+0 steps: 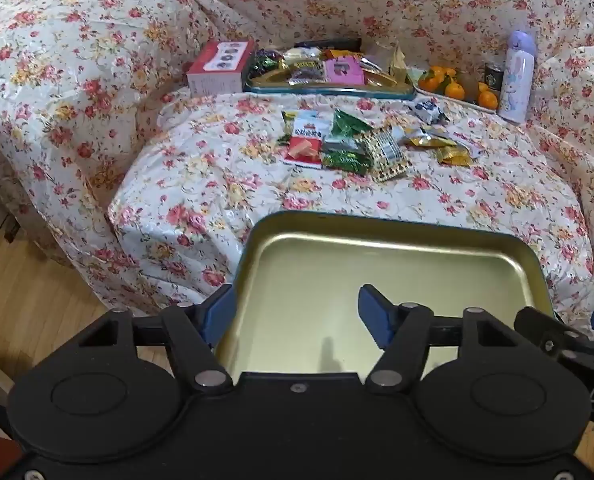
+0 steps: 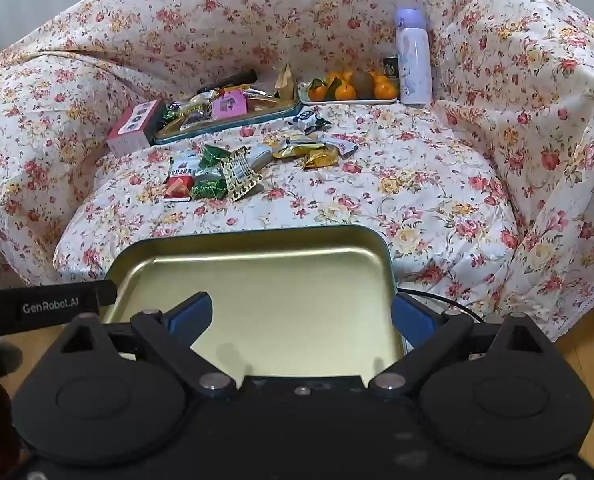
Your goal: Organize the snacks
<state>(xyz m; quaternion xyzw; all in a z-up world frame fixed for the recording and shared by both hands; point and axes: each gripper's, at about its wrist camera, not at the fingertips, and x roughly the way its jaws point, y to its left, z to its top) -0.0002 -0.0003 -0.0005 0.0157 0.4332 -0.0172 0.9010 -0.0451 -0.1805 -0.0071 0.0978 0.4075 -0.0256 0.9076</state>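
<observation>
I see both tools spread wide: left tool (image 1: pixel 297 316) and right tool (image 2: pixel 303 316) each straddling a side wall of gold tin (image 1: pixel 377 280), snack packets (image 1: pixel 349 148) ahead.

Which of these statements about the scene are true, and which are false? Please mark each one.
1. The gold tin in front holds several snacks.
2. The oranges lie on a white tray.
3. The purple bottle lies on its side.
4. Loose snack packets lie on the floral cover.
1. False. The gold tin in front is empty; only its bare bottom shows.
2. True. The oranges lie on a white tray.
3. False. The purple bottle stands upright beside the tray.
4. True. Loose snack packets lie on the floral cover, between the two tins.
</observation>
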